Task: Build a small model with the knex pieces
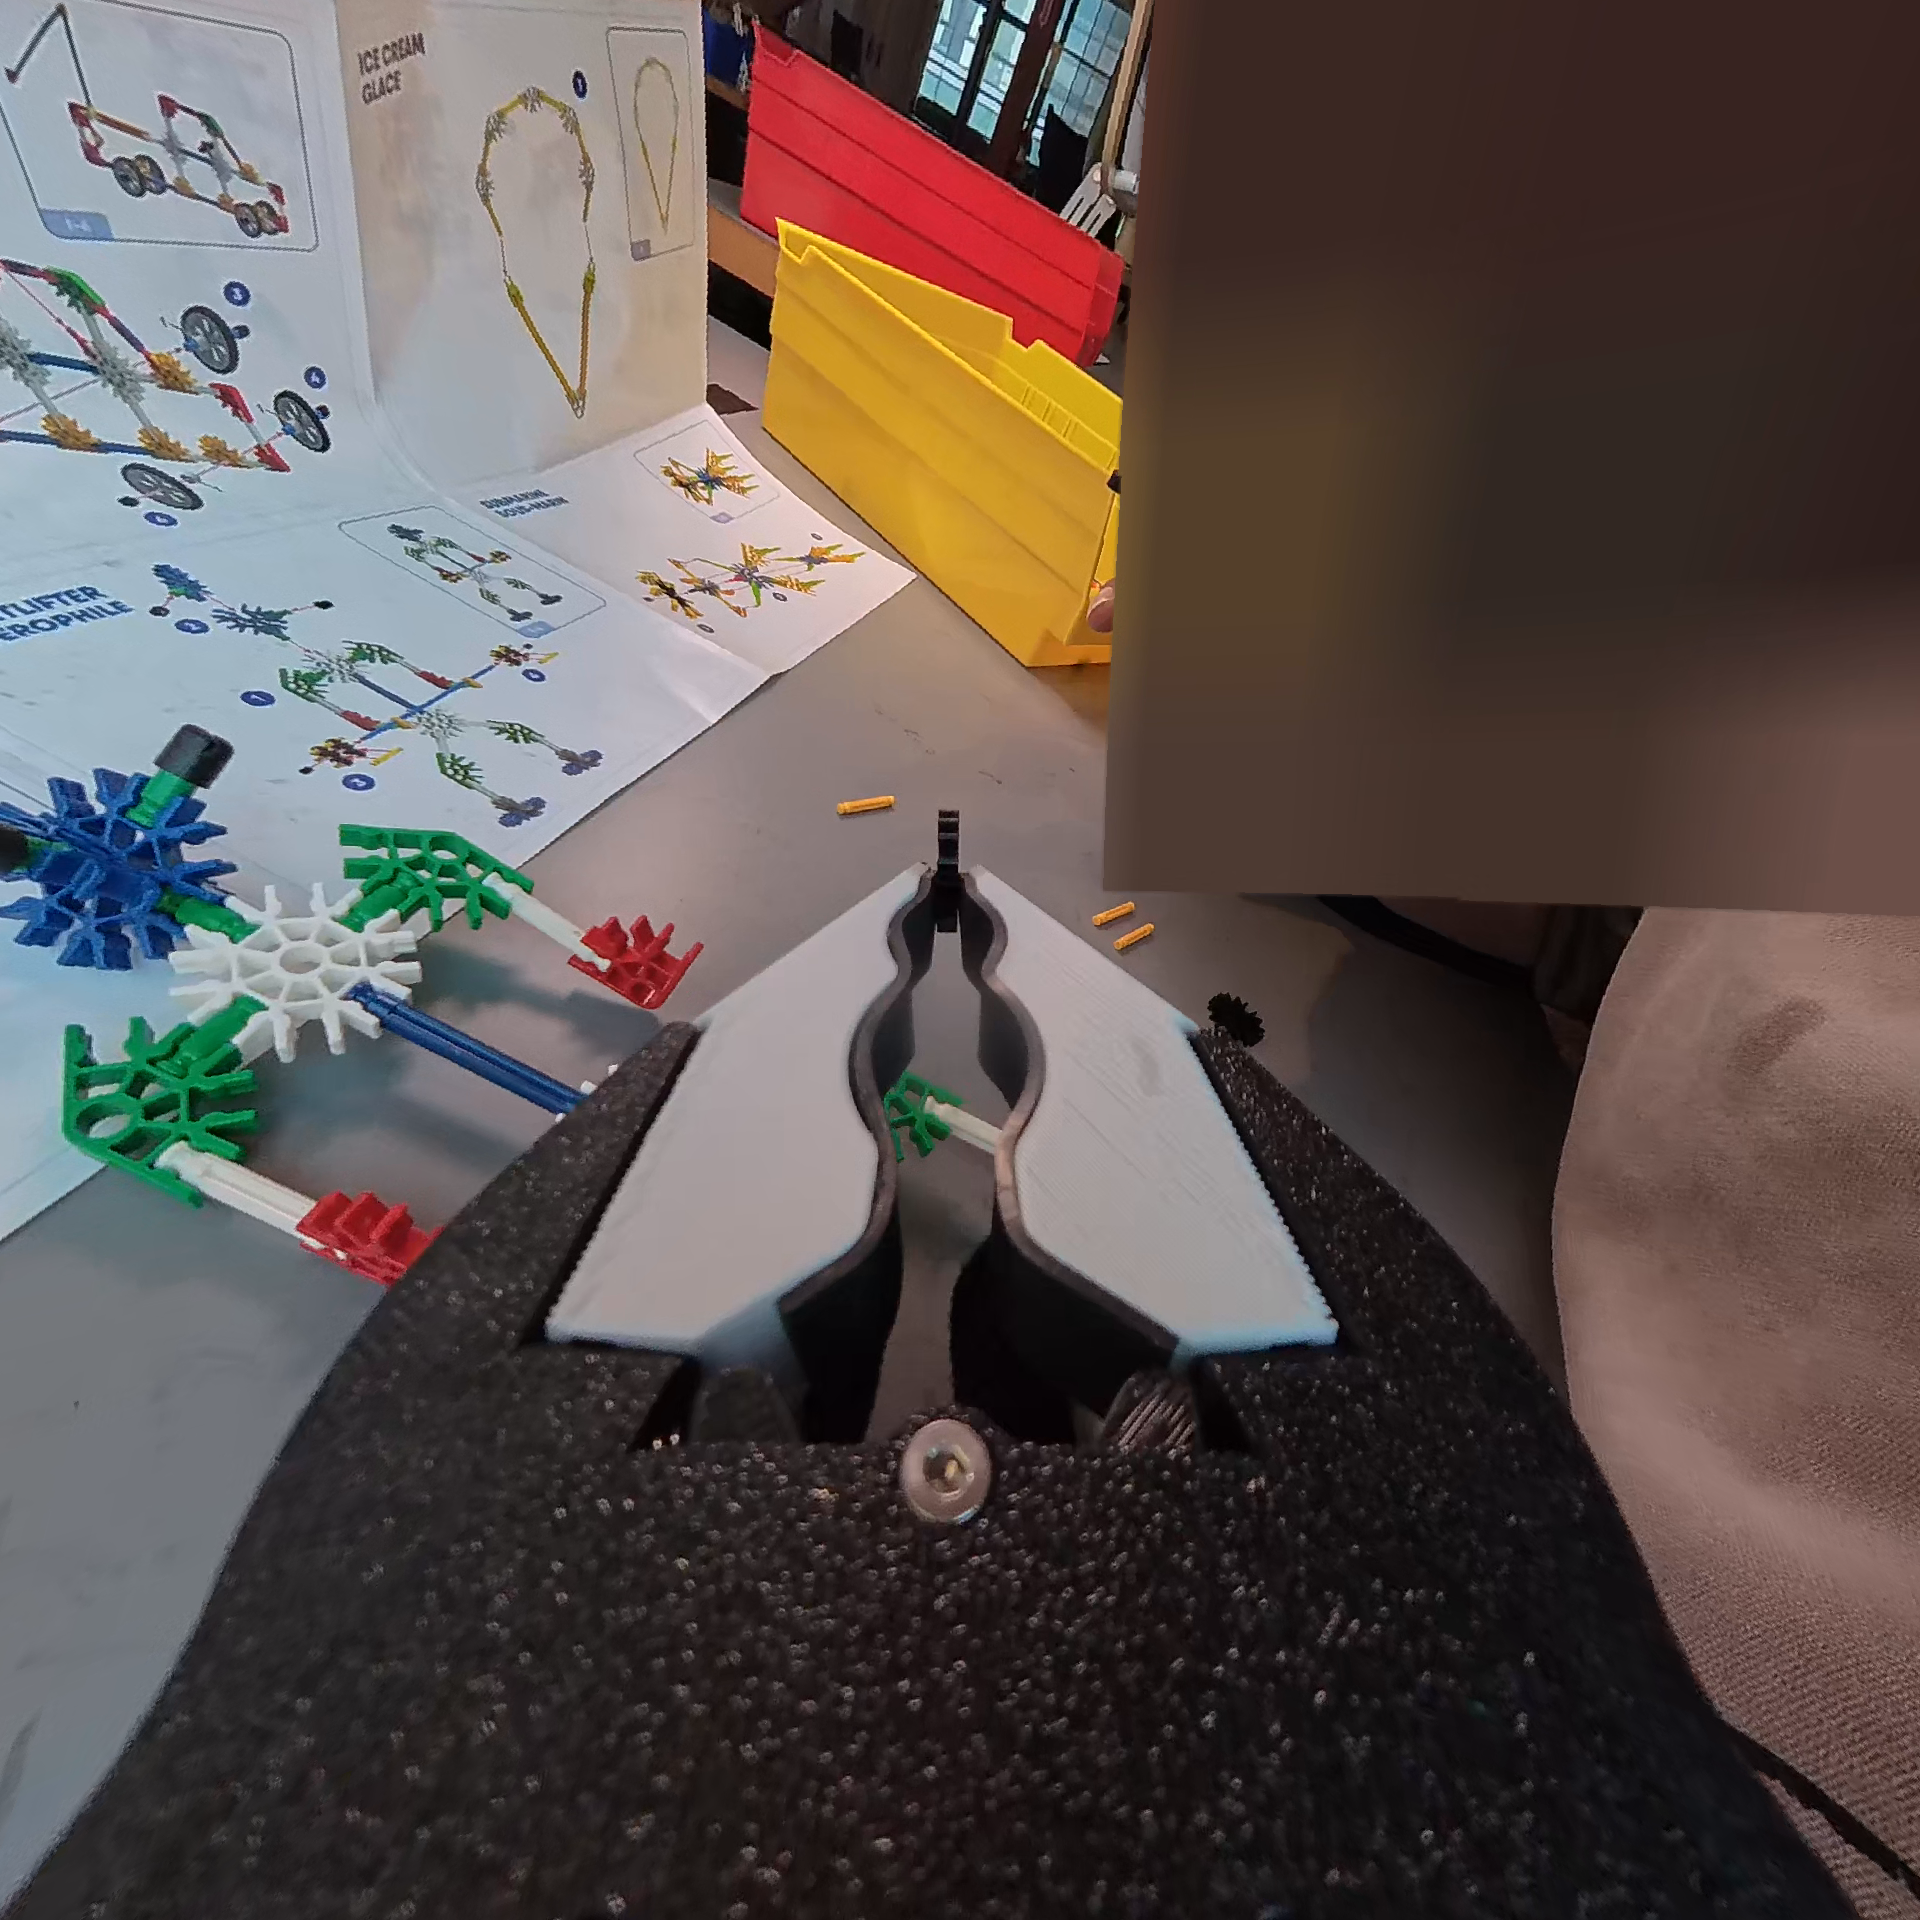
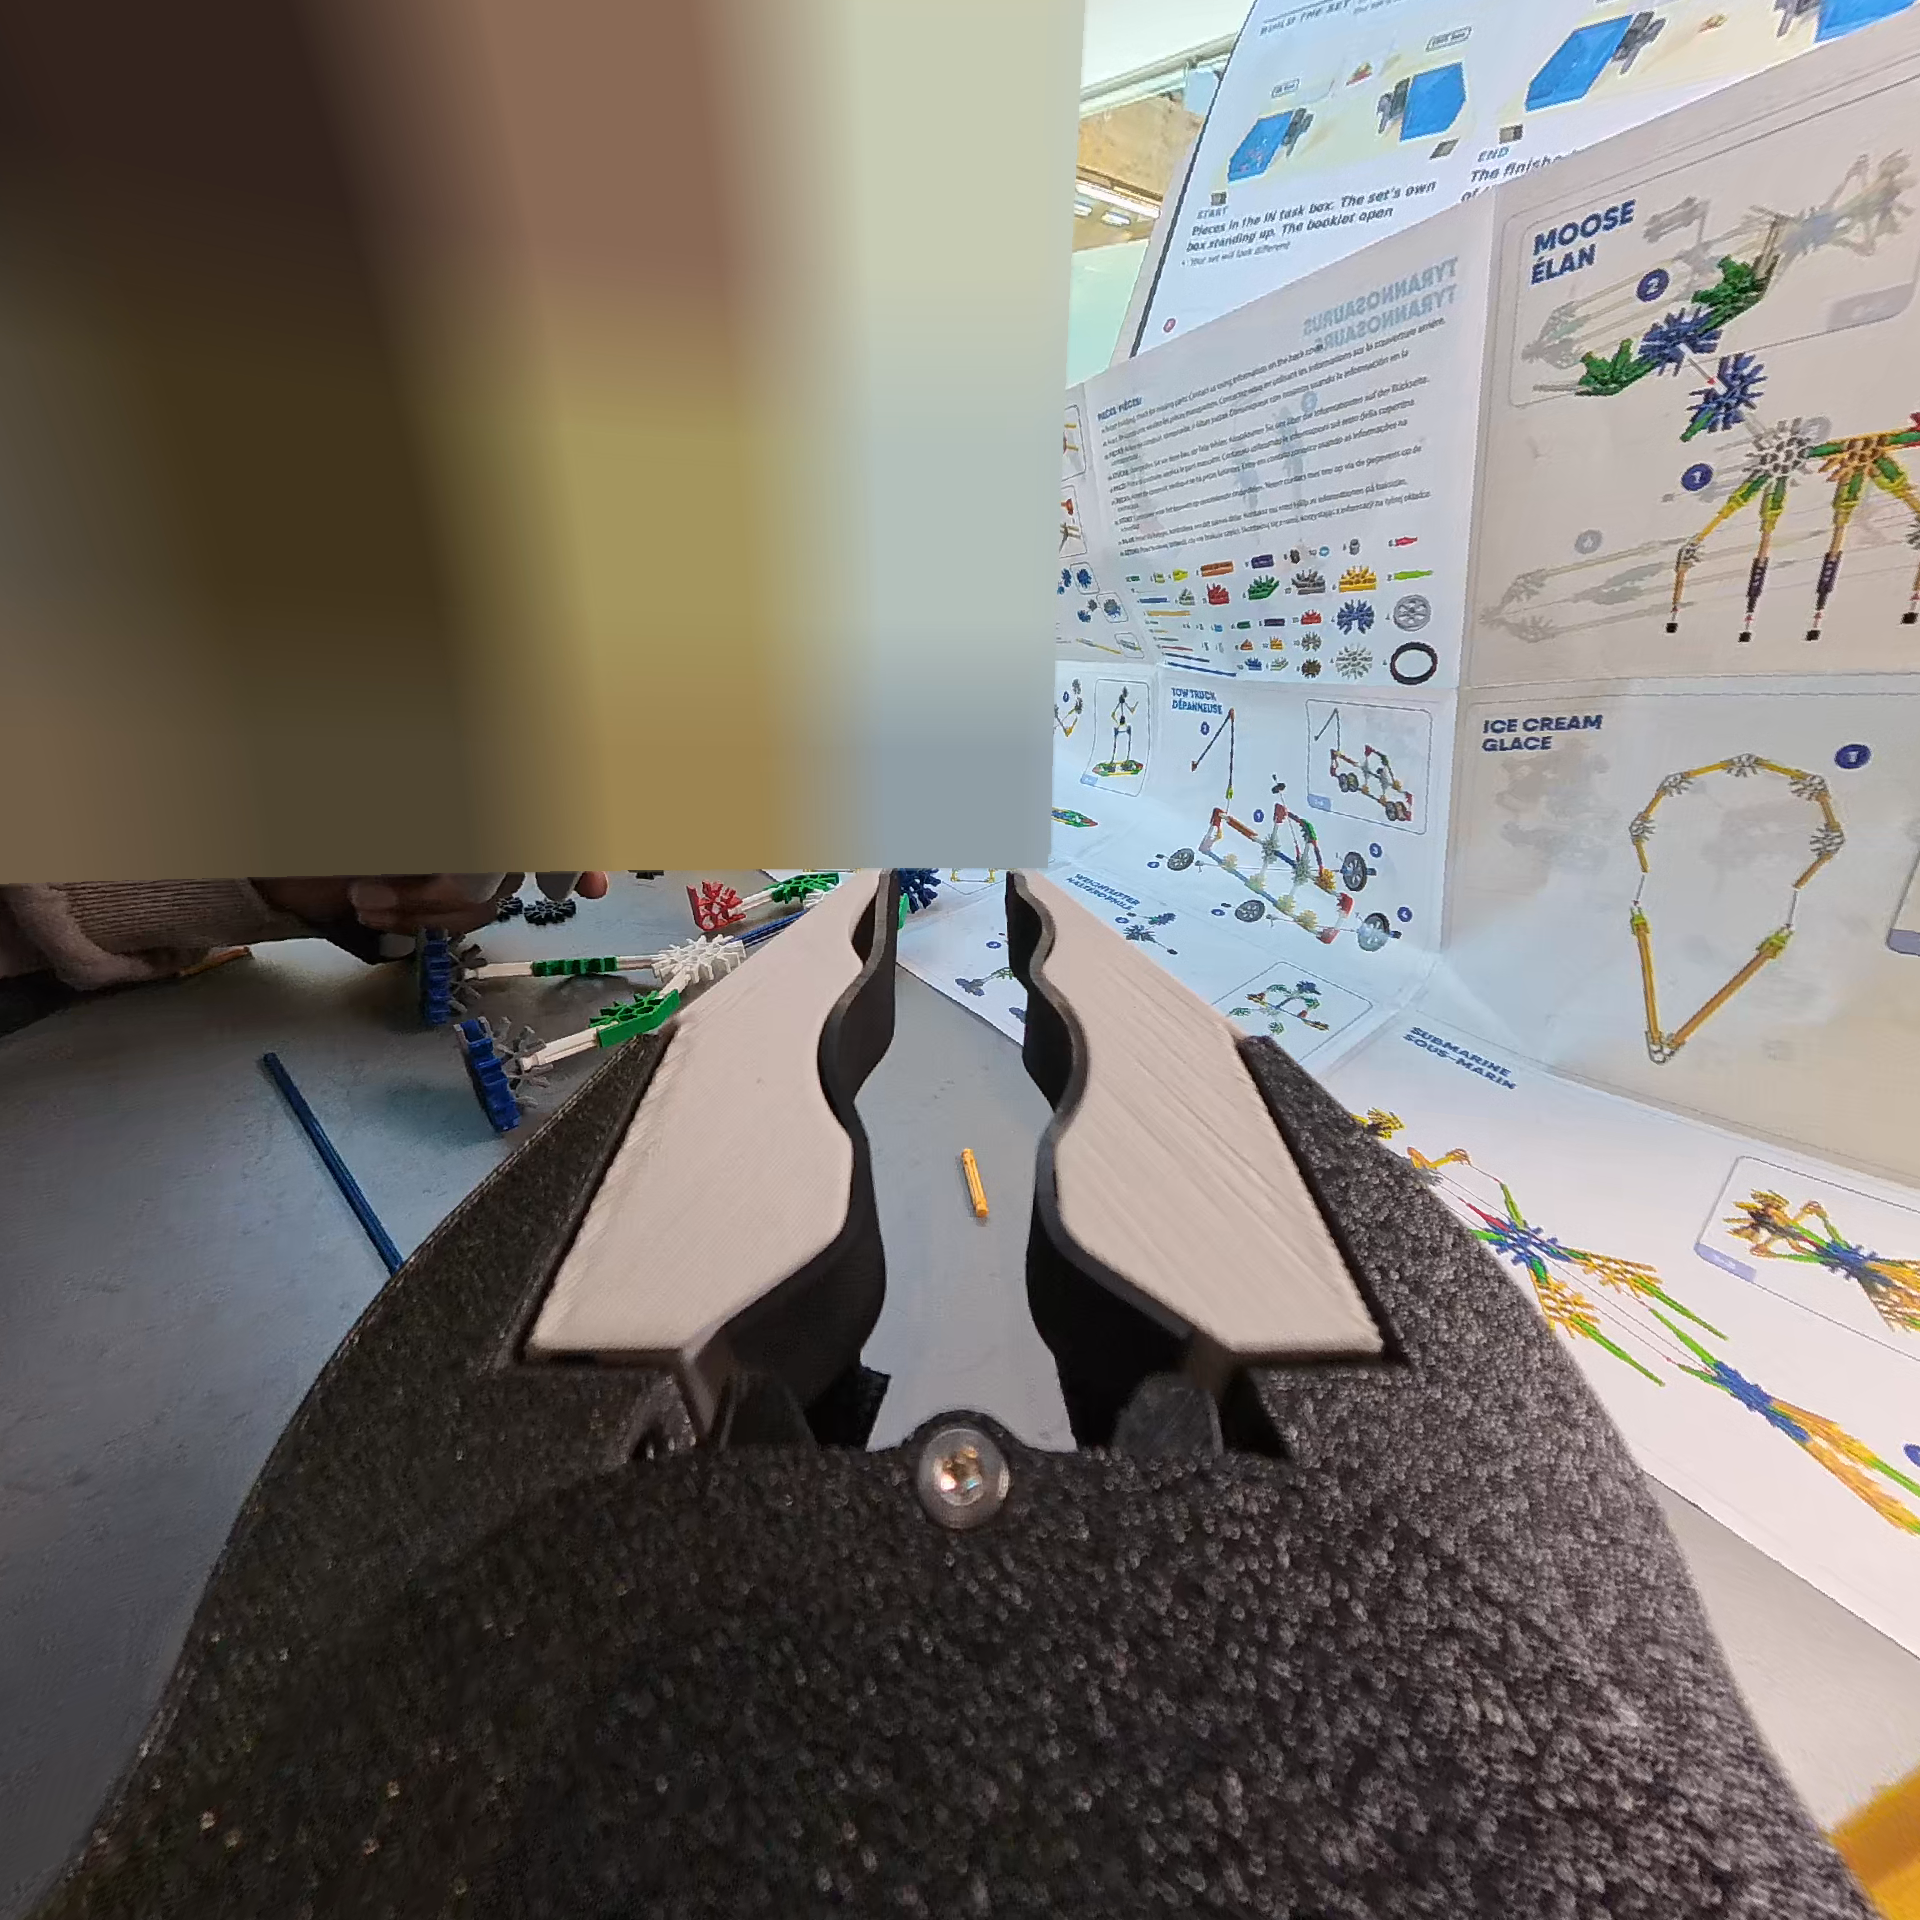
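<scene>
In the left wrist view, a toy model (image 1: 301, 966) of blue, white, green and red plastic pieces lies at the left edge, partly on a printed instruction sheet (image 1: 623, 582). At centre, the left gripper (image 1: 948, 883) pinches a small black piece (image 1: 947, 868) between its tips, above the grey table (image 1: 727, 810). Short orange pegs (image 1: 865, 805) lie near the tips, and a yellow bin (image 1: 935, 447) stands at upper centre.

In the right wrist view, a blue rod (image 2: 330, 1158) lies at the left. The right gripper (image 2: 951, 894) stands narrowly parted and empty, an orange peg (image 2: 974, 1181) on the table between its fingers. Instruction pages (image 2: 1558, 727) fill the right.
</scene>
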A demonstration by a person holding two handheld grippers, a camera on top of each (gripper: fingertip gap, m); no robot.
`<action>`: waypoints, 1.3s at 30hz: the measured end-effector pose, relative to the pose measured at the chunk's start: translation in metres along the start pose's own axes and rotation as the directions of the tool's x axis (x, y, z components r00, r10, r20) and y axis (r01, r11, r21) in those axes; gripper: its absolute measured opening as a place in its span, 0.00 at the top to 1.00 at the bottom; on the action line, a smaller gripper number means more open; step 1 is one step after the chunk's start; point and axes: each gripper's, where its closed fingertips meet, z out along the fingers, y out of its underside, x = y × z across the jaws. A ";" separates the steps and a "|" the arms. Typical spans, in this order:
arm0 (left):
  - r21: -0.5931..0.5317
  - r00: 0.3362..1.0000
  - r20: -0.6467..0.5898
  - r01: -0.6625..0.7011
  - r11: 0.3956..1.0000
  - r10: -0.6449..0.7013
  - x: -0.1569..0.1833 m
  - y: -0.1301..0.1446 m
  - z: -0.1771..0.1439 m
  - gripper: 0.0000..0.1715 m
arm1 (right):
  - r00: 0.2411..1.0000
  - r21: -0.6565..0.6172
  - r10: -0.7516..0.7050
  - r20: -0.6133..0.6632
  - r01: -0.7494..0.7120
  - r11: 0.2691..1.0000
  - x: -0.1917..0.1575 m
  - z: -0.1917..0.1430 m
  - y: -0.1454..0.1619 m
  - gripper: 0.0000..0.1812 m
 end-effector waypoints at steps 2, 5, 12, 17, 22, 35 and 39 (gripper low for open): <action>0.000 1.000 0.000 0.002 1.000 -0.002 0.000 0.000 0.000 0.99 | 1.000 0.000 0.000 0.001 0.000 1.000 0.000 0.000 0.000 0.90; -0.004 1.000 0.000 -0.003 1.000 0.003 0.000 0.001 0.000 0.99 | 1.000 -0.001 -0.002 0.001 0.002 1.000 0.000 0.000 0.000 0.90; -0.013 0.999 0.021 -0.035 0.999 0.035 0.001 0.001 0.002 0.99 | 0.997 -0.116 -0.044 0.056 0.050 0.992 -0.009 0.000 0.014 0.92; -0.028 0.993 -0.011 -0.117 0.993 0.117 0.024 -0.001 0.007 0.99 | 0.957 -0.434 -0.105 0.269 0.218 0.874 -0.033 -0.016 0.063 0.92; -0.041 0.969 -0.086 -0.237 0.971 0.233 0.063 -0.001 0.015 0.99 | 0.899 -0.636 -0.066 0.432 0.356 0.685 -0.058 -0.049 0.106 0.91; -0.099 0.941 -0.268 -0.240 0.966 0.207 0.141 0.020 0.033 0.99 | 0.889 -0.700 -0.045 0.456 0.389 0.598 -0.080 -0.050 0.123 0.97; -0.081 0.945 -0.300 -0.161 0.984 0.130 0.154 0.021 0.033 0.99 | 0.908 -0.734 0.037 0.417 0.312 0.604 -0.081 -0.050 0.124 0.99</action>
